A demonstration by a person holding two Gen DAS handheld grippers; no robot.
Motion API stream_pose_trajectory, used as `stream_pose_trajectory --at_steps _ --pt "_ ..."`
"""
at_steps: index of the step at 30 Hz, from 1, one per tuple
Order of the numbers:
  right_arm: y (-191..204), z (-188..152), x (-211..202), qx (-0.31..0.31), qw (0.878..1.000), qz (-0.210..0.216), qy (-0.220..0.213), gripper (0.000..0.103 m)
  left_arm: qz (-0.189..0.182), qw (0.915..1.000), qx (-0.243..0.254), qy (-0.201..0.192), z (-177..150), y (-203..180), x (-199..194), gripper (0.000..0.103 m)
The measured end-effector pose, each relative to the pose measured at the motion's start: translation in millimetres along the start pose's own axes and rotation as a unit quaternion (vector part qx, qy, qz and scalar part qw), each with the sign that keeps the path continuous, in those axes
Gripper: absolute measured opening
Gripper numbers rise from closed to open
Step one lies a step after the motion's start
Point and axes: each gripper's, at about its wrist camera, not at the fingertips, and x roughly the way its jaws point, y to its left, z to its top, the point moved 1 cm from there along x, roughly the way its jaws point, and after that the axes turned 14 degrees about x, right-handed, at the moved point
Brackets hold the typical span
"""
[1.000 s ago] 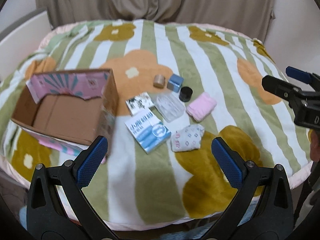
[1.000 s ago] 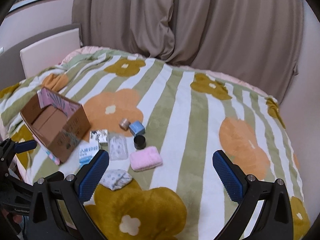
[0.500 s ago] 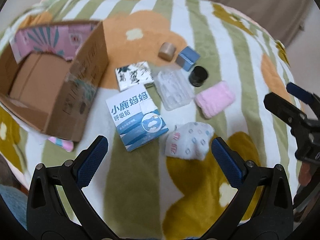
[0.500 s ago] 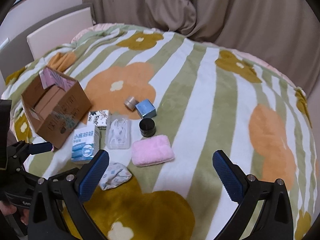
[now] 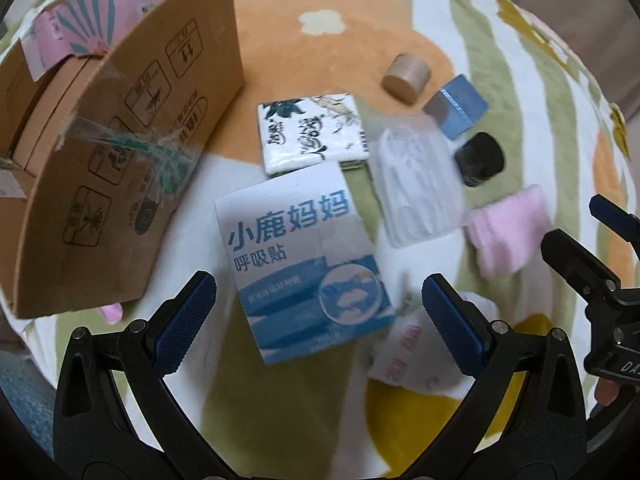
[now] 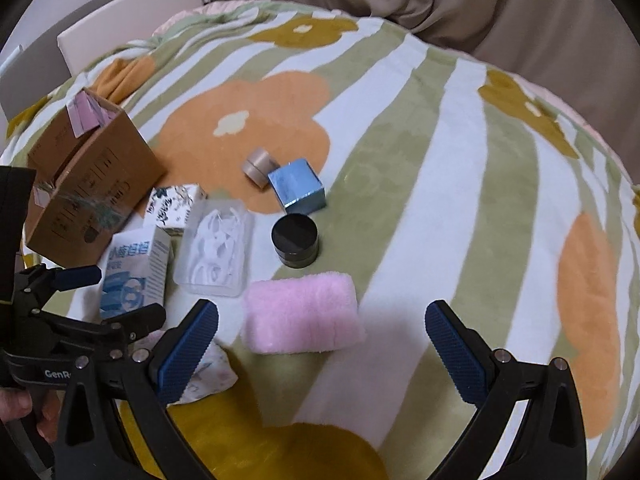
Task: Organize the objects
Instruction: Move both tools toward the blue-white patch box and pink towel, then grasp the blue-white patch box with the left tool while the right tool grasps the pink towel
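A white-and-blue carton (image 5: 304, 268) with blue Chinese lettering lies flat on the striped flower blanket (image 6: 400, 152) of the bed, just beside the open cardboard box (image 5: 120, 152), and the left gripper (image 5: 316, 308) hangs over its near end with both blue pads spread wide on either side, holding nothing. Touching the carton's far edge is a flat packet with an ink-painting print (image 5: 312, 132), and just right of both sits a clear plastic case of white picks (image 5: 416, 184). Beyond that case stand a tan cylinder (image 5: 406, 76), a blue cube box (image 5: 456, 106) and a black round jar (image 5: 480, 158), close together. A pink fluffy towel (image 6: 304, 318) lies near the jar, in front of the right gripper (image 6: 322, 350), whose jaws are also spread and empty. A small white patterned pouch (image 5: 416, 352) sits partly behind the left gripper's right finger. The cardboard box has pink printed flaps (image 5: 80, 28) and its inside looks bare as far as can be seen.
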Motion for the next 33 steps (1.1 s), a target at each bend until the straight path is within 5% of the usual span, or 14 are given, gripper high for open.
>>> stream_pose_trajectory --at_steps 17,24,33 --pt "3 -4 50 -0.026 0.998 0.004 0.053 0.102 0.0 1.0 0.0 0.009 8 14 28 0.088" --pt "7 -9 61 -0.039 0.996 0.012 0.078 0.071 -0.001 0.9999 0.015 0.004 8 11 27 0.078" --pt "16 -10 51 -0.063 0.996 0.001 0.063 0.051 -0.009 0.9997 0.021 -0.003 13 11 26 0.074"
